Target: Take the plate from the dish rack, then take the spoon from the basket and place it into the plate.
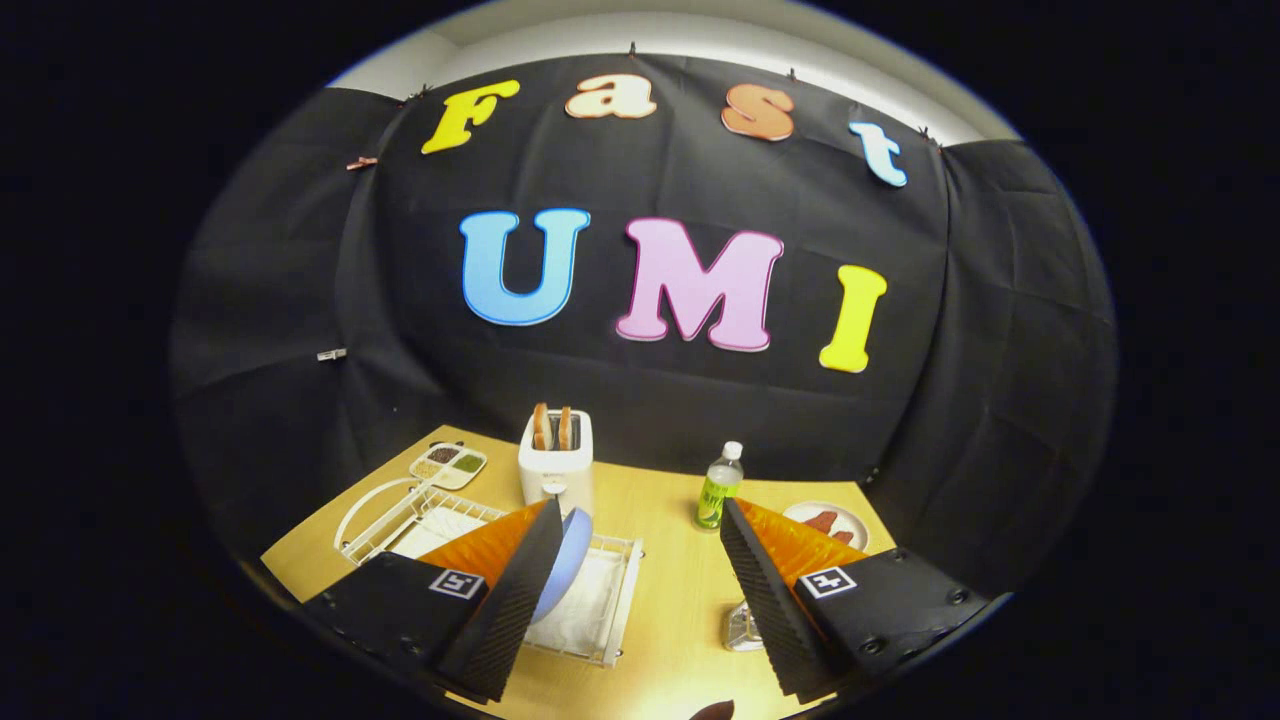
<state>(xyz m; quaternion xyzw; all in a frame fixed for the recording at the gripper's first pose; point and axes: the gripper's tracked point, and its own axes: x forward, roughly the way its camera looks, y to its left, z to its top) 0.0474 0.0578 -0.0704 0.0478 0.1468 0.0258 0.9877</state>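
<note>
A light blue plate (568,560) stands on edge in a white wire dish rack (620,600) on the wooden table, just beside and partly behind my left finger (515,600). My gripper (635,600) is open, its ribbed black pads wide apart with bare table between them. The right finger (765,600) hides most of a small clear object (740,630) on the table. A dark rounded tip (712,711) shows at the near table edge between the fingers; I cannot tell what it is.
A white toaster (556,462) with two bread slices stands beyond the rack. A green-labelled bottle (718,488) stands ahead of the right finger. A small plate with red food (826,522) lies at the far right, a divided seasoning tray (448,464) at the far left.
</note>
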